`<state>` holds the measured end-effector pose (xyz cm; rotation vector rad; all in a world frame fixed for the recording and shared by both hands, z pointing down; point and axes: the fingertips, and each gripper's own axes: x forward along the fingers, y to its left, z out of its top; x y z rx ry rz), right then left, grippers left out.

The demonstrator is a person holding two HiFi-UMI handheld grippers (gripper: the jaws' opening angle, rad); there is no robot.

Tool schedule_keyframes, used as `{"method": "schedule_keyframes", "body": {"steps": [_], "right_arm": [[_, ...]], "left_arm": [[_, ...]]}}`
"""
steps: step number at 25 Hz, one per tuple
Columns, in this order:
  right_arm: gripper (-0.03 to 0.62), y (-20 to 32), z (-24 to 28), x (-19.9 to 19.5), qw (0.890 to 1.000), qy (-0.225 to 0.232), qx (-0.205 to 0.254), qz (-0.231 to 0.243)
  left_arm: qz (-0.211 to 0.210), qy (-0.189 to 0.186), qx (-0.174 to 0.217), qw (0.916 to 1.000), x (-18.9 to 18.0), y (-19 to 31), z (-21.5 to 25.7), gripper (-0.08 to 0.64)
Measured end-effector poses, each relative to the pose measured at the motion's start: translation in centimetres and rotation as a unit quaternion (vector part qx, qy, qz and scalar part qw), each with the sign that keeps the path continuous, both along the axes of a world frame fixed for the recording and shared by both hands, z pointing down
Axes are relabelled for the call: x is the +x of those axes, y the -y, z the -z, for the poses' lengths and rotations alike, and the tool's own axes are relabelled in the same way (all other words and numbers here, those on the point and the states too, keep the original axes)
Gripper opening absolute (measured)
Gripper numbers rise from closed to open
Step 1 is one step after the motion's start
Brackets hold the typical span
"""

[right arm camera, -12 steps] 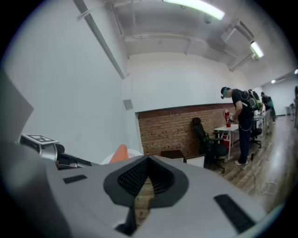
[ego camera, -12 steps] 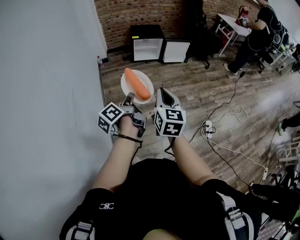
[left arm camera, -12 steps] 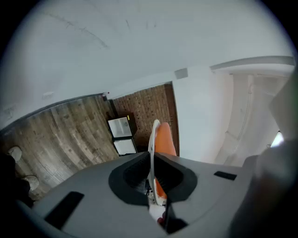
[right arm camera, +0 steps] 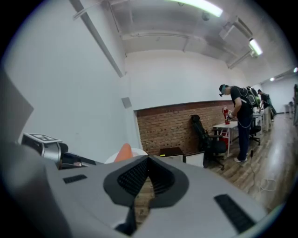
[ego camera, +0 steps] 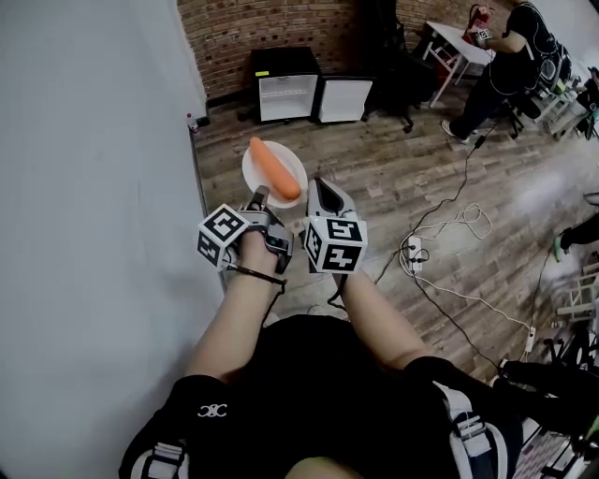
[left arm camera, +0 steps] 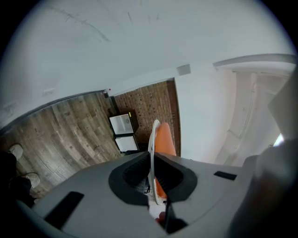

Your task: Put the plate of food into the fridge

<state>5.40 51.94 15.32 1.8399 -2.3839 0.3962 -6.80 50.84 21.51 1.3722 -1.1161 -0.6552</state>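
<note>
Left gripper: fingers closed on the near rim of one white plate. The gripper body covers the grip point in the head view, and the left gripper view shows the plate edge-on only.

One carrot lies across the plate. In the left gripper view the rim partly screens it.

The plate is held in the air over the wooden floor, well apart from the fridges.

Right gripper: fingers pressed together, nothing between them. It sits just beside the plate.

Two mini fridges stand side by side at the brick wall, doors shut, contents not discernible.

One other person stands in the background, upper part cut by the frame edge.
</note>
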Motion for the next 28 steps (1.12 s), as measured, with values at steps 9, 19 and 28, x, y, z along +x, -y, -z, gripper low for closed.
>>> {"method": "schedule_keyframes", "body": {"steps": [9,19,28], "right_arm": [[0.013,0.2,-0.7,-2.1,1.0,-0.009,0.0,0.003],[0.012,2.6,-1.6,-5.9,1.0,-0.002,-0.018,-0.024],[0.012,9.5,-3.7,-6.1,1.0,-0.012,-0.004,-0.028]], "left_arm": [[-0.003,0.003,0.001,1.0,-1.9,0.8,-0.5,0.02],[-0.025,0.002,-0.006,0.9997,-5.3,4.8,-0.9,0.02],[-0.038,-0.001,-0.004,0.9993,-5.5,9.6,-3.3,0.02]]}}
